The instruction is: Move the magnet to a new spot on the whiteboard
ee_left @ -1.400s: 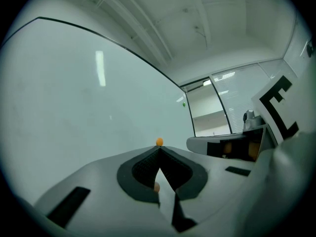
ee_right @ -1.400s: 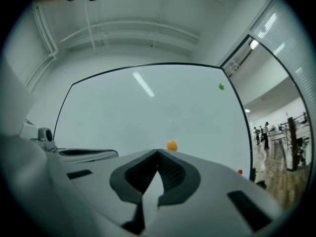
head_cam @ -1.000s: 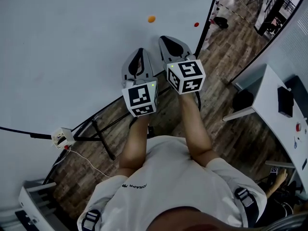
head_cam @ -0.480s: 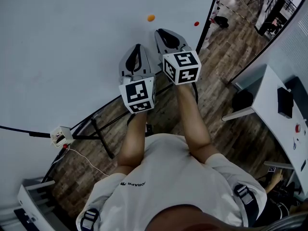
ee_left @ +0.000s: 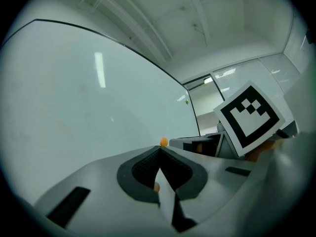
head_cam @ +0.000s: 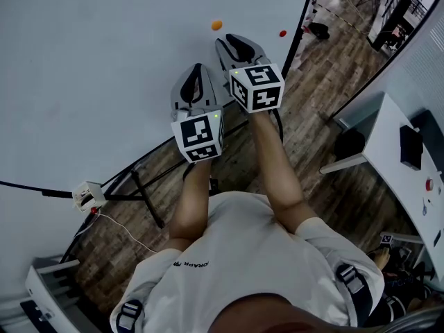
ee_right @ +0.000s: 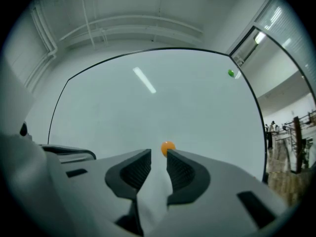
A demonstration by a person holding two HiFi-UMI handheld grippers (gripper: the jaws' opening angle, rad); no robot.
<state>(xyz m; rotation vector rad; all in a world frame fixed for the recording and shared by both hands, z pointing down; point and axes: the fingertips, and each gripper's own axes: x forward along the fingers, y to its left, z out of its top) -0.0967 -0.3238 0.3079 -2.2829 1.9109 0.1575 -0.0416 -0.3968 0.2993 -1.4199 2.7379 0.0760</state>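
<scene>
Right hand-held gripper: jaws have just been opening and stand apart, nothing between them. The small round orange magnet sits on the white whiteboard just beyond the tips, ungripped. Left hand-held gripper: jaws together. Judged: grasp, move and placement all outstanding.

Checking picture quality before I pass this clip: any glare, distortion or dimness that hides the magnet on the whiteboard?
Head view: dim, whiteboard edge bowed, orange magnet small but clear. Left gripper view: dark round vignette, a lamp streak on the whiteboard. Right gripper view: same fisheye, lamp streak well clear of the orange magnet.
</scene>
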